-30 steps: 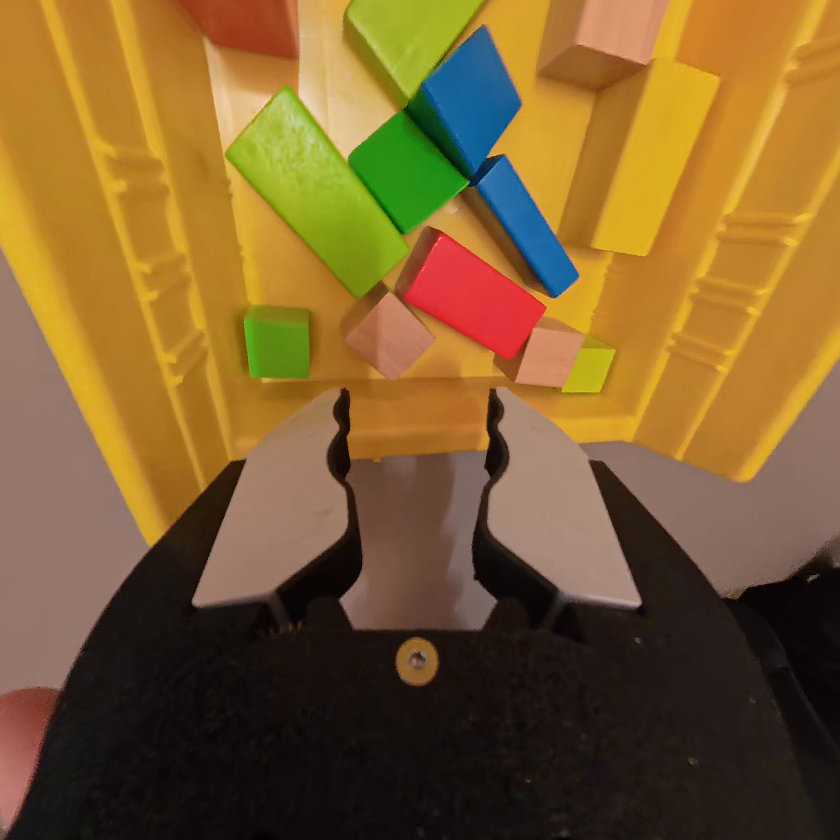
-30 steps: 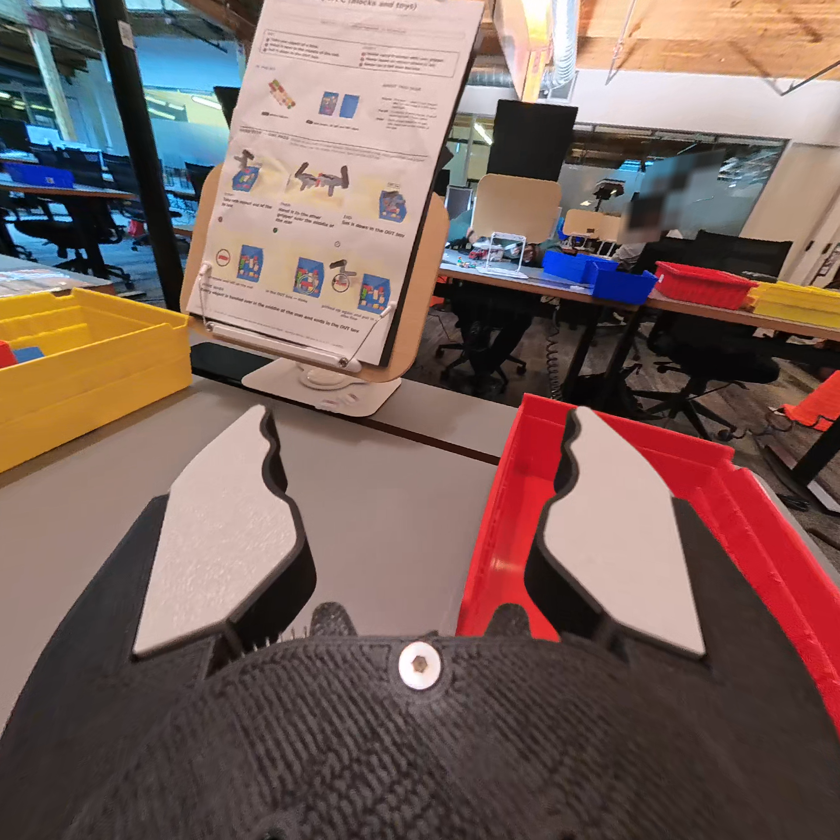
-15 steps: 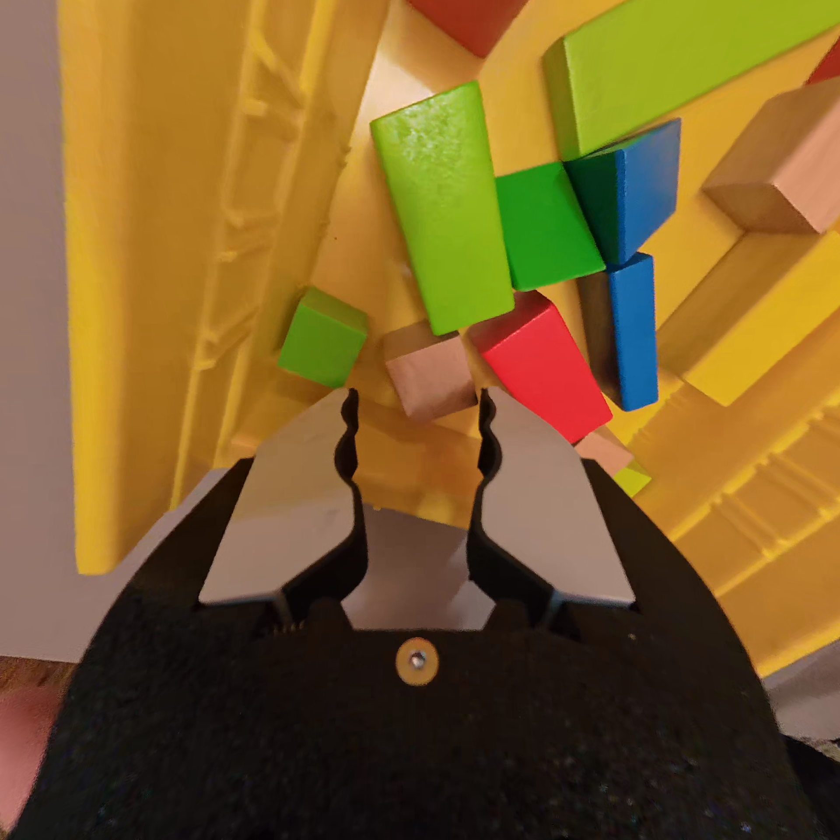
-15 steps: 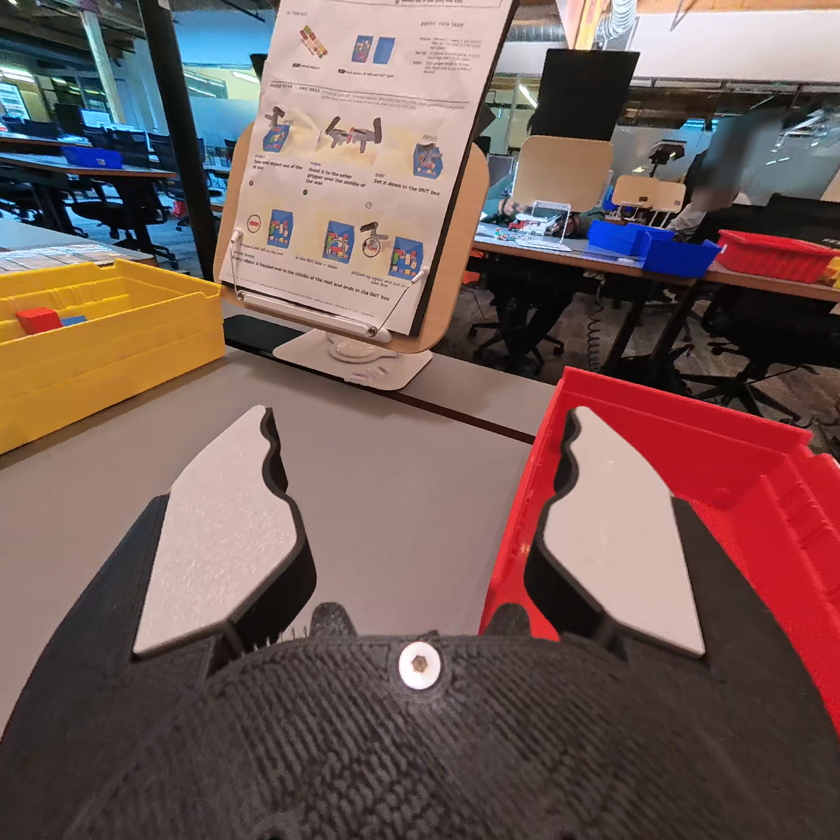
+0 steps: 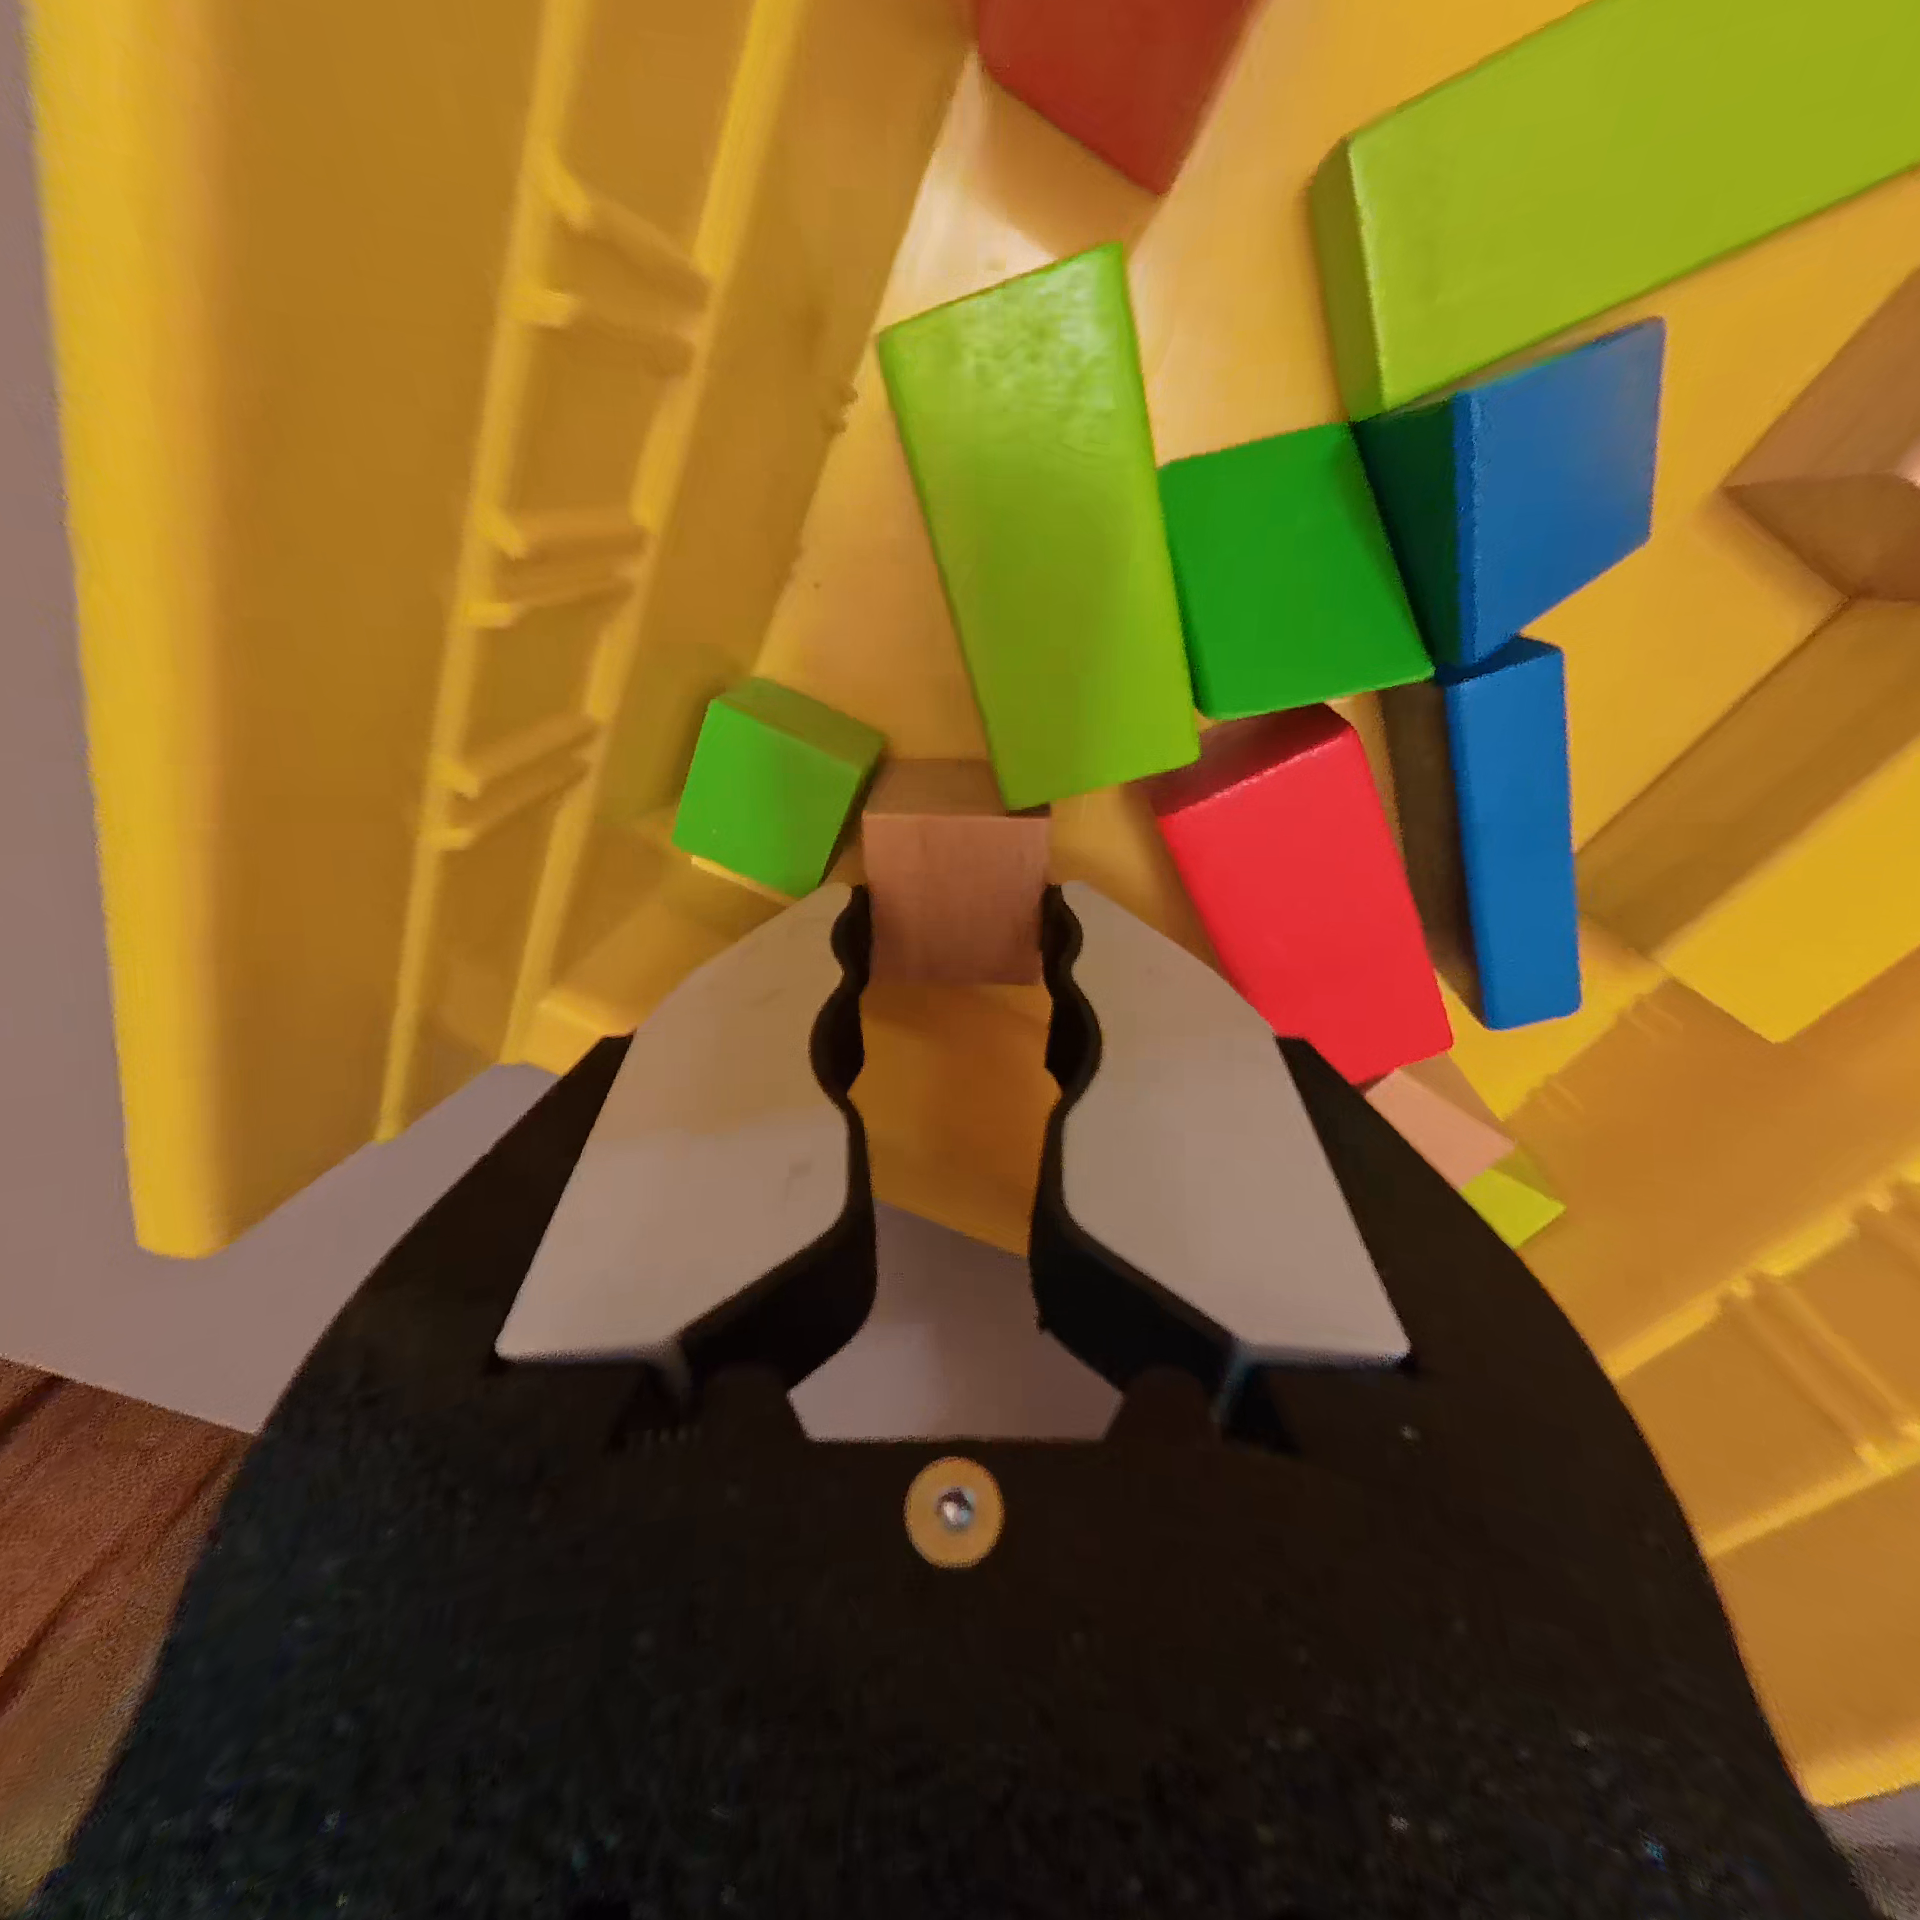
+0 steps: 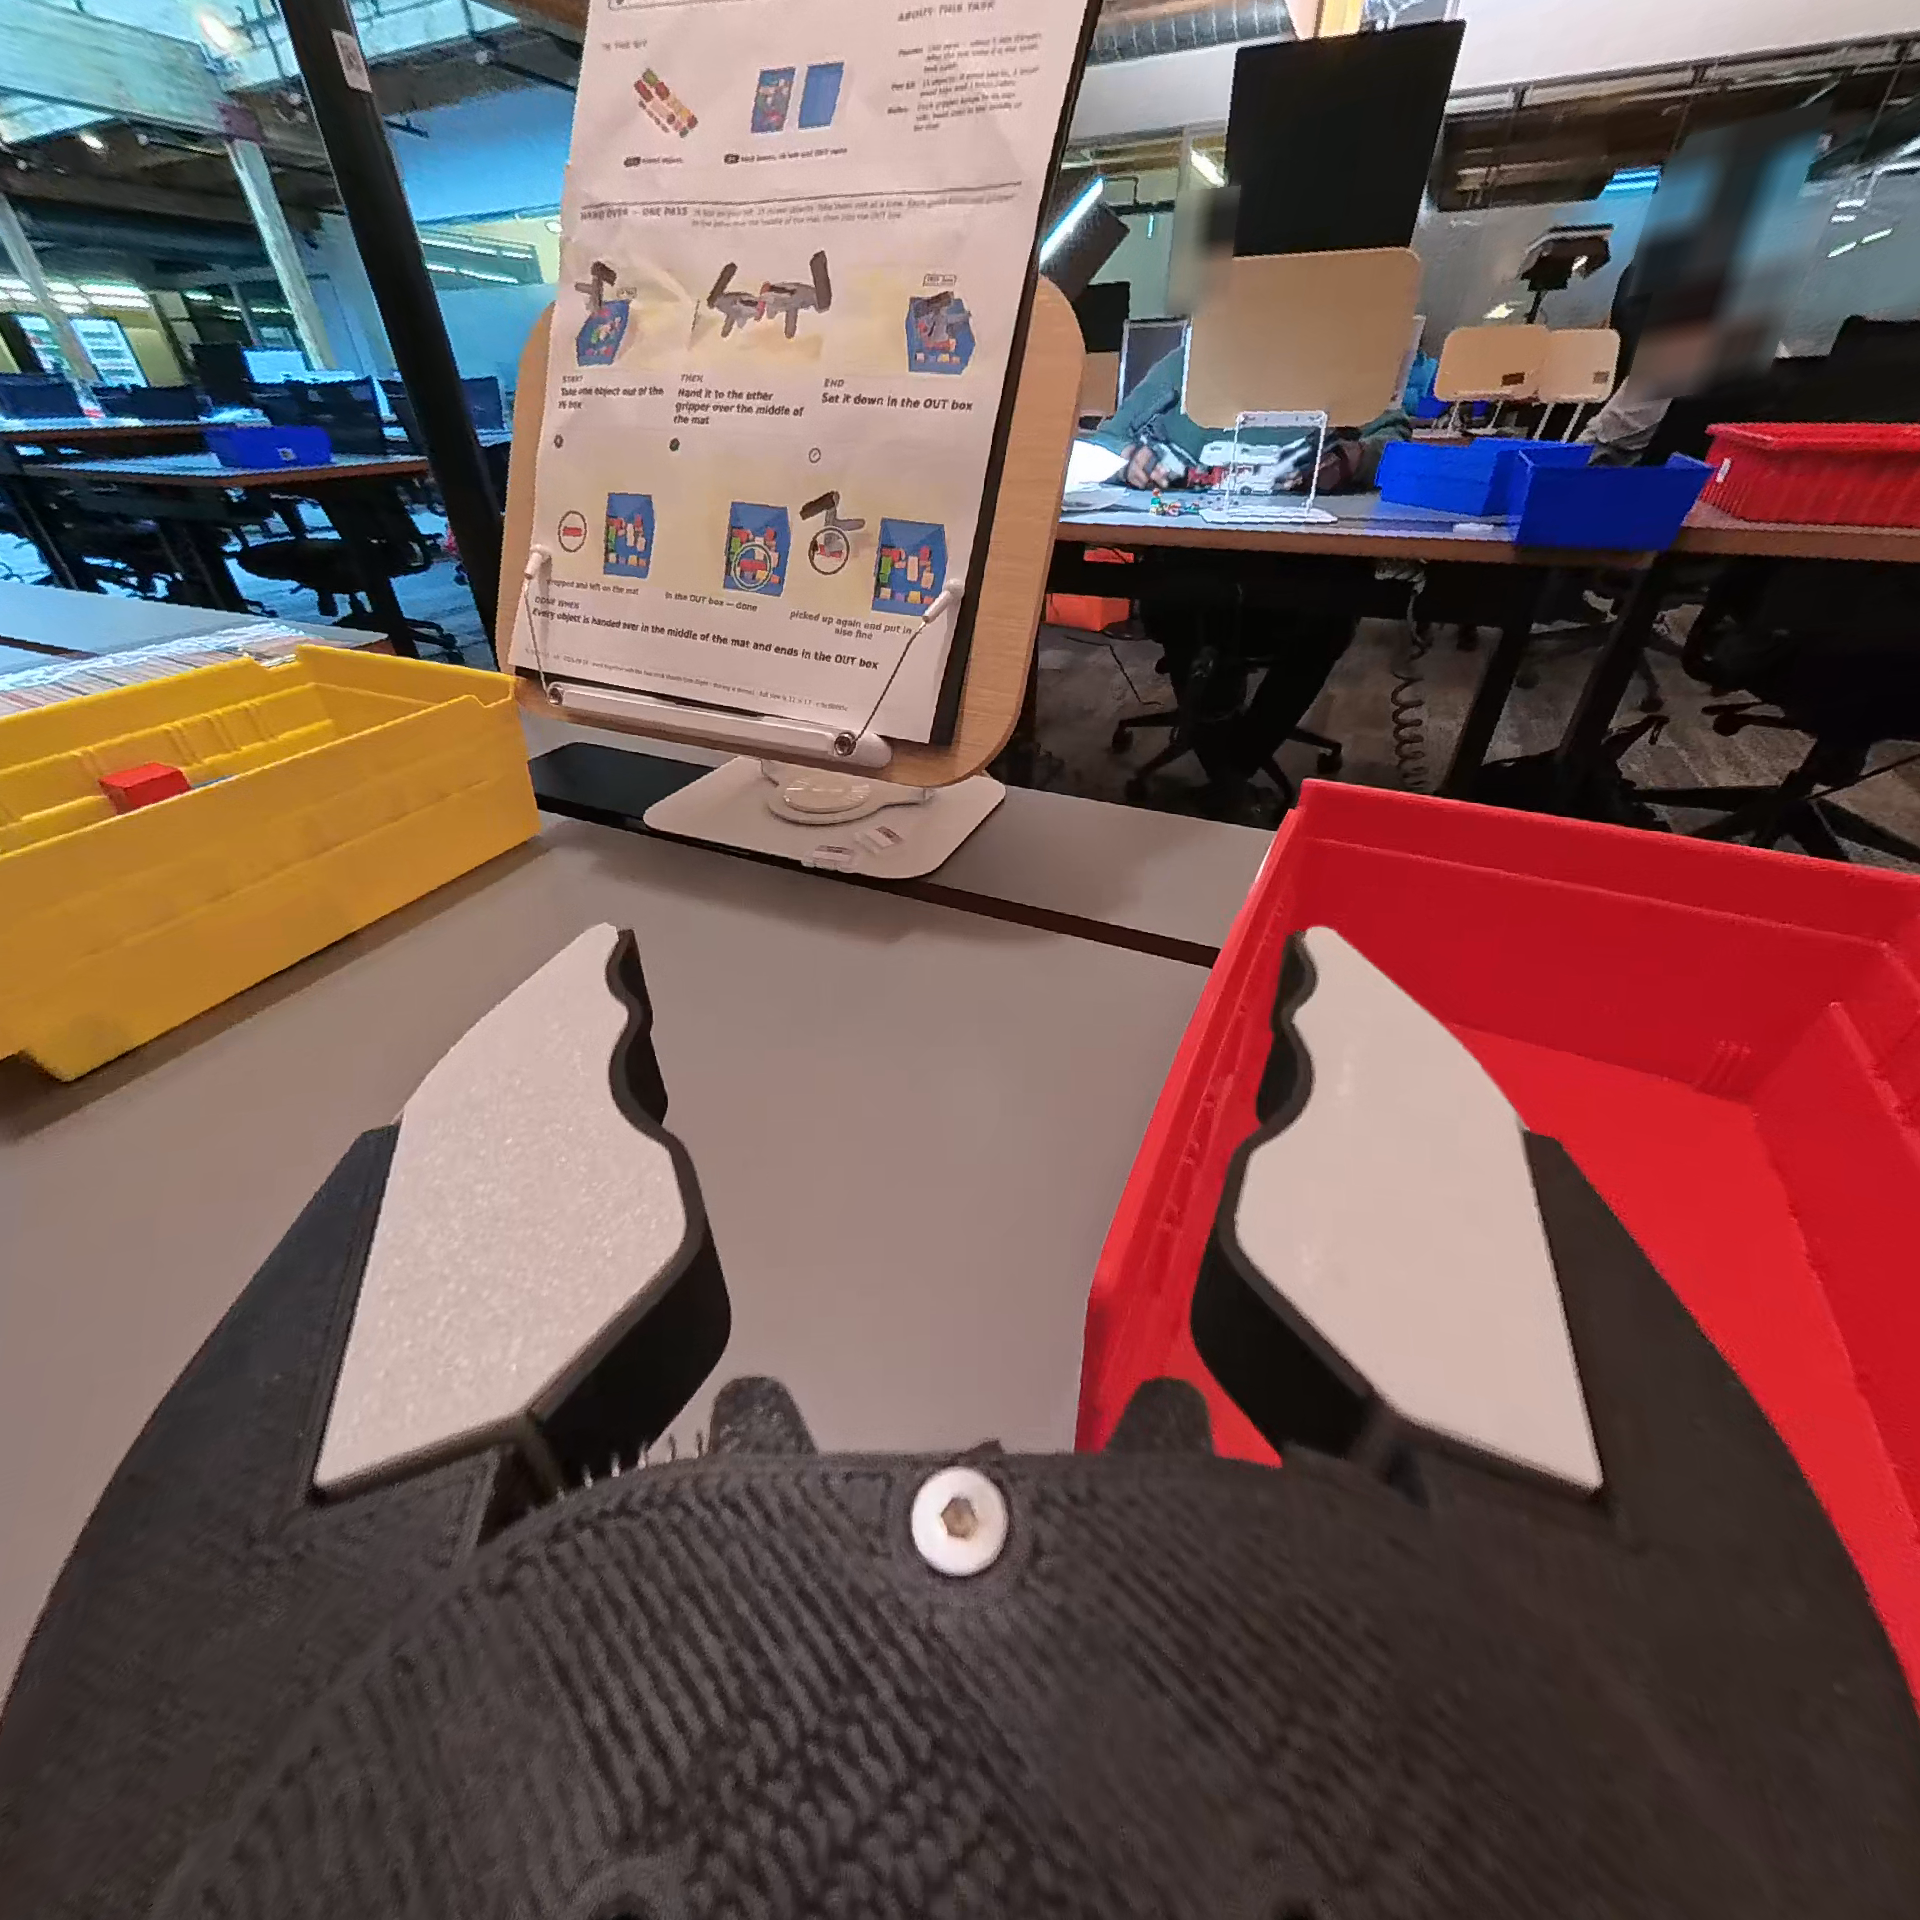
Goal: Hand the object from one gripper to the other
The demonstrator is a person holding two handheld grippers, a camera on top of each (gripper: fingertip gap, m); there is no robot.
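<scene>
In the left wrist view, my left gripper [image 5: 954,920] reaches into the yellow bin [image 5: 312,520]. Its two fingertips press on the sides of a small plain wooden cube [image 5: 954,862] that sits on the bin floor. A small green cube [image 5: 769,784] touches the wooden cube on the left, and a light green block [image 5: 1039,520] overlaps its far edge. In the right wrist view, my right gripper [image 6: 956,956] is wide open and empty above the grey table [image 6: 883,1091], between the yellow bin [image 6: 260,831] and a red bin [image 6: 1558,987].
The yellow bin also holds a red block [image 5: 1299,883], blue blocks [image 5: 1507,831], a dark green block [image 5: 1288,571] and other blocks. A stand with an instruction sheet [image 6: 790,416] is at the table's far edge. People sit at desks beyond. Spacing between my two grippers at the tips: around 55 centimetres.
My left gripper moved down into the bin, turned, and its jaws closed around the wooden cube. My right gripper stayed open and shifted slightly over the table.
</scene>
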